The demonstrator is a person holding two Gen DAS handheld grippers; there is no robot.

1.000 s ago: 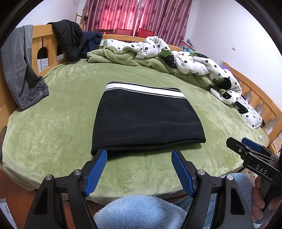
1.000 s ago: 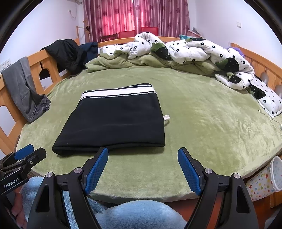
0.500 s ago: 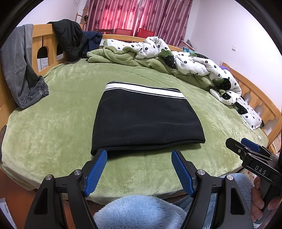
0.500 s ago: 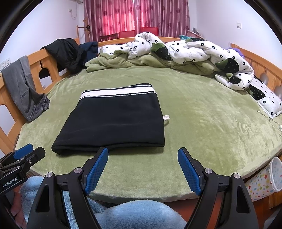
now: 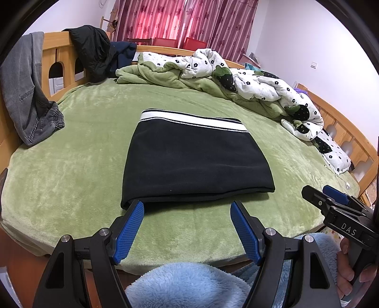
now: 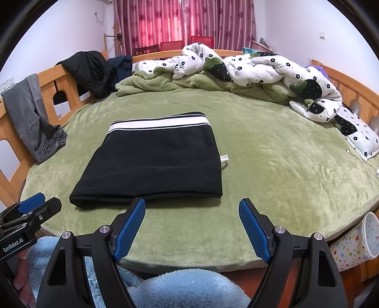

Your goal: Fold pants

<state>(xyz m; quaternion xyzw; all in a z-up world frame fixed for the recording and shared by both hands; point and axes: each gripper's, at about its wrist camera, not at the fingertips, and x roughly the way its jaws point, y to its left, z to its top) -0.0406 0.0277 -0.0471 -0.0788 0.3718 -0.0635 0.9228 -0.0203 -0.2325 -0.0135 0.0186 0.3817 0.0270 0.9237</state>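
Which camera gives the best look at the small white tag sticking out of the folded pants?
The right wrist view: the white tag pokes out clearly from the right edge of the black pants onto the green blanket. In the left wrist view that edge shows, but no tag is visible.

"DAS" on the right tool [image 5: 341,213], "GenRobot.AI" on the left tool [image 6: 26,220]

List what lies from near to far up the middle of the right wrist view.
right gripper → folded black pants → bare green bed cover → bunched green blanket → red curtains
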